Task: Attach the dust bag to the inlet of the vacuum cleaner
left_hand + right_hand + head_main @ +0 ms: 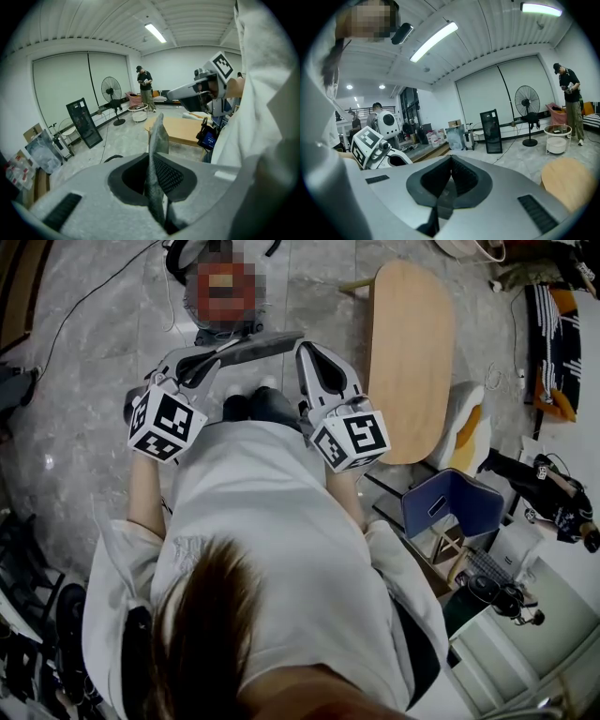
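Observation:
My left gripper [208, 359] [152, 161] is held in front of the person's white shirt. It is shut on a strip of grey mesh fabric, the dust bag [156, 140], which stands up between its pads. In the head view a grey strip [253, 345] runs from it toward my right gripper [307, 348] [450, 161]. The right gripper's jaws are shut, and no fabric shows between them in its own view. It also appears in the left gripper view [176, 93]. On the floor ahead sits a dark machine [225, 331], apparently the vacuum cleaner, half hidden by a mosaic patch.
An oval wooden table [410, 352] stands to the right and a blue chair [450, 502] nearer. A standing fan [111, 89], a black panel [84, 123], a round white side table [557, 138] and a standing person [146, 86] are across the room. Cables trail on the floor.

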`<control>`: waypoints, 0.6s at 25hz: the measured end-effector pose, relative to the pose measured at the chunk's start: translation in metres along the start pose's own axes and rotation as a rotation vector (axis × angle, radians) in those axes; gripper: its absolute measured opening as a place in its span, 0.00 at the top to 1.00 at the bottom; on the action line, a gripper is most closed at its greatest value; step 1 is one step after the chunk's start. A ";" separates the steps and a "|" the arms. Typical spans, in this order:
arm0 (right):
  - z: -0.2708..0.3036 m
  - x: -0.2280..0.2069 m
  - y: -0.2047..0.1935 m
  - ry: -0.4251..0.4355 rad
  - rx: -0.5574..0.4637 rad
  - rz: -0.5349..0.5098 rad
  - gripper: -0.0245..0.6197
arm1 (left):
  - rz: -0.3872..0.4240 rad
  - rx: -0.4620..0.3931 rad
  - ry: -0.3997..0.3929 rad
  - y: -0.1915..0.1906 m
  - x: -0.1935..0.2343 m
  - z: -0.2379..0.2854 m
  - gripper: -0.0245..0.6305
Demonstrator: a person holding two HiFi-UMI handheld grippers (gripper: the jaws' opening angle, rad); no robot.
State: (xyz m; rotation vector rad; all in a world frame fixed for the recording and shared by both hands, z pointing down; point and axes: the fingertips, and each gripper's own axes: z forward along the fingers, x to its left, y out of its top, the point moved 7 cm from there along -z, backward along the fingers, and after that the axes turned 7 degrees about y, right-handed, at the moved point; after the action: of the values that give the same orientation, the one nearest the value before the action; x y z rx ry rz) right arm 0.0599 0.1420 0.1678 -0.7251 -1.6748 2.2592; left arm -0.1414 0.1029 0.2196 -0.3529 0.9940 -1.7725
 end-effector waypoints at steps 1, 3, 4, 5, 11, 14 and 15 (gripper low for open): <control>0.001 -0.001 0.001 0.002 0.001 0.001 0.96 | -0.003 0.002 0.003 0.000 0.001 0.000 0.90; 0.004 -0.003 0.003 0.007 0.004 0.000 0.96 | -0.009 0.004 0.010 0.001 0.003 0.000 0.90; 0.006 -0.005 0.004 0.011 0.007 -0.001 0.96 | -0.012 0.005 0.014 0.002 0.004 0.000 0.90; 0.008 -0.006 0.005 0.017 0.009 -0.002 0.96 | -0.015 0.007 0.016 0.002 0.006 0.000 0.90; 0.024 -0.030 0.009 0.059 0.036 -0.010 0.96 | -0.009 0.027 0.002 0.011 0.008 0.015 0.90; 0.039 -0.051 0.012 0.089 0.054 -0.025 0.96 | -0.024 0.051 0.017 0.014 0.010 0.030 0.90; 0.044 -0.059 0.014 0.100 0.059 -0.032 0.96 | -0.032 0.059 0.022 0.015 0.012 0.035 0.90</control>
State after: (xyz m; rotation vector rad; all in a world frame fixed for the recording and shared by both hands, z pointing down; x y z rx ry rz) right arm 0.0883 0.0739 0.1784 -0.7788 -1.5564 2.2022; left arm -0.1142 0.0744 0.2275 -0.3138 0.9538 -1.8340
